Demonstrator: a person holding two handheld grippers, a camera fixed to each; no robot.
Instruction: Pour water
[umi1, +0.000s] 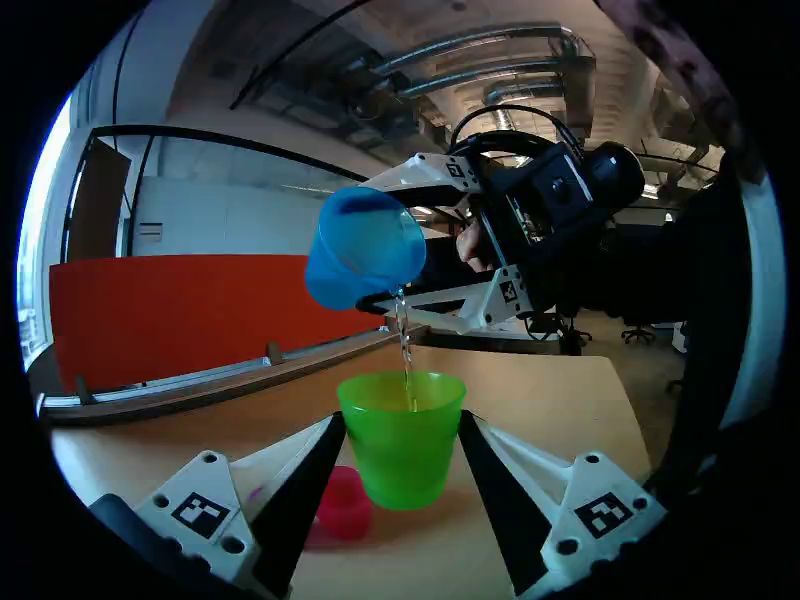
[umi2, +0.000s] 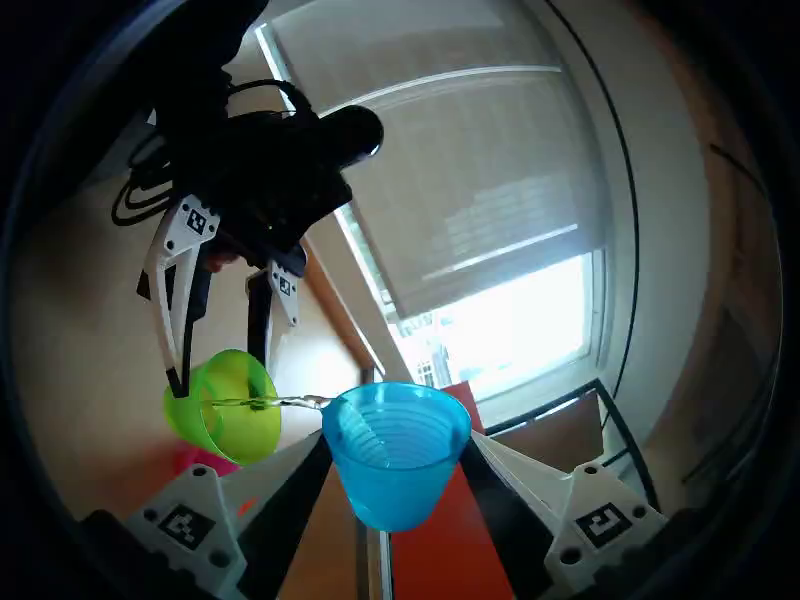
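Left tongs (umi1: 400, 425) clenched on the green cup (umi1: 402, 460), upright, lower centre of the left gripper view, bench (umi1: 560, 400) behind it. Right tongs (umi2: 397, 445) grasping the blue cup (umi2: 397, 480), tipped, above the green one, centre-left in the same view. A thin water stream (umi1: 404, 345) runs from its lip into the green cup. Pink thing (umi1: 343, 505) at lower left on the bench, blurred, maybe a small cup, partly behind a left finger. Orange partition (umi1: 180, 310) at left, ceiling pipes (umi1: 480, 50) on top. Window blind (umi2: 470, 170) upper right in the right gripper view.
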